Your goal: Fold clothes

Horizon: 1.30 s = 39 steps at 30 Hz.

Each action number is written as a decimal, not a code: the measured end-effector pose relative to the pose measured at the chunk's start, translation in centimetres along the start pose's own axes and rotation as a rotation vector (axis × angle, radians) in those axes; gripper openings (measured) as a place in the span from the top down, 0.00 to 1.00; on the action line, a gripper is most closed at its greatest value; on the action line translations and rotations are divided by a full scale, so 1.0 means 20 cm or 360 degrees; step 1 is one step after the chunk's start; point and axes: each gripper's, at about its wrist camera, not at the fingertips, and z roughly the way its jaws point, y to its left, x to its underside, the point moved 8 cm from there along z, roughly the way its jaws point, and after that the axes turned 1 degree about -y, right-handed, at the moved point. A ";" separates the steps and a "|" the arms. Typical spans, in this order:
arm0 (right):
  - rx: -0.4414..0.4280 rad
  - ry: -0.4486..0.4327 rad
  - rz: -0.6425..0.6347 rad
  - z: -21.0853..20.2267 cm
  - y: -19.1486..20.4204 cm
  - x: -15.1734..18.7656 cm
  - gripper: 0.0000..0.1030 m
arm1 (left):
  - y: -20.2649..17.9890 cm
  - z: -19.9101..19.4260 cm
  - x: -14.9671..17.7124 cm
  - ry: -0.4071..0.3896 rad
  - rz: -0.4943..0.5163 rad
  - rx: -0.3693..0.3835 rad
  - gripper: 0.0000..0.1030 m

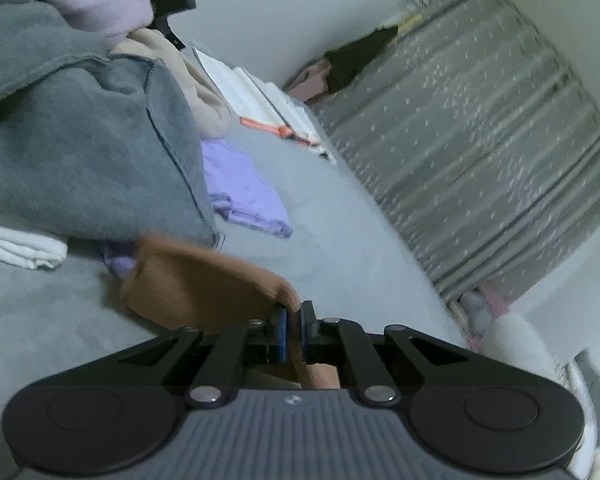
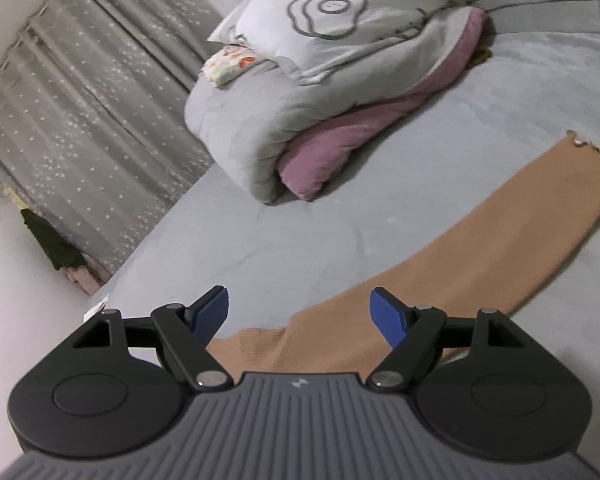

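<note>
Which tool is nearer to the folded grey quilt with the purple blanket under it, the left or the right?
Right. The open right tool points toward the quilt across bare bed, above the tan garment. The left tool, shut on the garment, shows no quilt in its view.

Left claw [image 1: 293,312]: low centre of the left wrist frame, blue-padded fingers [image 1: 282,330] pinched nearly together, a fold of tan cloth [image 1: 204,280] clamped between them. Linkage arms drawn in toward the middle.

Right claw [image 2: 300,310]: low centre of the right wrist frame, fingers [image 2: 388,314] spread wide, nothing between them, pads angled outward. It hovers just above the tan cloth, contact unclear.
</note>
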 end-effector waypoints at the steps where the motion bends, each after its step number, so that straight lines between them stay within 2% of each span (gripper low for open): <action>1: 0.0000 -0.0012 0.0008 0.00 -0.03 0.00 0.23 | -0.02 -0.02 -0.02 -0.0015 -0.0013 0.0021 0.95; 3: 0.0000 -0.0043 -0.0039 0.00 -0.04 -0.02 0.23 | -0.07 -0.08 -0.06 -0.0046 -0.0028 0.0036 0.92; 5: 0.0010 -0.0052 -0.0194 0.01 0.00 -0.04 0.19 | -0.09 -0.14 -0.10 -0.0121 -0.0049 -0.0003 0.91; 6: 0.0013 -0.0044 -0.0290 0.03 0.02 -0.04 0.16 | -0.10 -0.16 -0.12 -0.0158 -0.0050 -0.0027 0.88; 8: -0.0006 0.0001 -0.0442 0.08 0.07 -0.02 0.14 | -0.10 -0.21 -0.18 -0.0227 0.0033 -0.0105 0.82; 10: -0.0031 0.0051 -0.0581 0.13 0.11 0.00 0.14 | -0.14 -0.24 -0.22 -0.0251 0.0178 -0.0160 0.82; 13: -0.0075 0.0127 -0.0730 0.22 0.15 0.06 0.14 | -0.34 -0.17 -0.12 -0.0033 0.0561 -0.0045 0.79; 14: -0.0092 0.0153 -0.0762 0.25 0.16 0.08 0.14 | -0.47 -0.13 0.00 0.0094 0.0790 0.0045 0.68; 15: -0.0108 0.0178 -0.0794 0.29 0.18 0.11 0.12 | -0.57 -0.10 0.11 0.0195 0.0976 0.0119 0.52; 17: -0.0142 0.0230 -0.0858 0.35 0.20 0.16 0.09 | -0.80 -0.03 0.43 0.0394 0.1420 0.0261 0.38; 19: -0.0175 0.0281 -0.0921 0.42 0.22 0.21 0.06 | -0.89 0.02 0.60 0.0492 0.1601 0.0315 0.38; 22: -0.0226 0.0358 -0.1016 0.52 0.24 0.29 0.06 | -1.05 0.18 0.98 0.0752 0.1951 0.0458 0.38; 23: -0.0242 0.0384 -0.1047 0.55 0.25 0.31 0.05 | -1.08 0.22 1.05 0.0792 0.2034 0.0470 0.38; 25: -0.0276 0.0436 -0.1110 0.62 0.27 0.36 0.05 | -1.10 0.28 1.12 0.0849 0.2095 0.0487 0.38; 27: -0.0310 0.0488 -0.1173 0.68 0.29 0.41 0.05 | -1.14 0.38 1.25 0.1050 0.2131 0.0577 0.38; 29: -0.0344 0.0540 -0.1236 0.74 0.31 0.46 0.06 | -1.15 0.41 1.30 0.1126 0.2147 0.0621 0.40; 30: -0.0361 0.0566 -0.1267 0.78 0.31 0.49 0.11 | -1.14 0.43 1.34 0.1169 0.2171 0.0630 0.55; 31: -0.0378 0.0592 -0.1298 0.81 0.32 0.52 0.45 | -1.13 0.46 1.39 0.1198 0.2201 0.0611 0.63; 32: -0.0395 0.0618 -0.1329 0.84 0.33 0.54 0.61 | -1.12 0.50 1.43 0.1194 0.2223 0.0558 0.68; 33: -0.0412 0.0644 -0.1360 0.87 0.34 0.57 0.68 | -1.11 0.50 1.44 0.1181 0.2212 0.0548 0.84; 34: -0.0417 0.0646 -0.1379 0.88 0.36 0.56 0.79 | -1.12 0.51 1.44 0.1140 0.2202 0.0530 0.90; 35: -0.0413 0.0630 -0.1387 0.88 0.40 0.54 0.87 | -1.14 0.52 1.44 0.1063 0.2195 0.0494 0.94; 39: -0.0382 0.0548 -0.1457 0.87 0.52 0.46 0.91 | -1.19 0.55 1.44 0.0915 0.2150 0.0432 0.96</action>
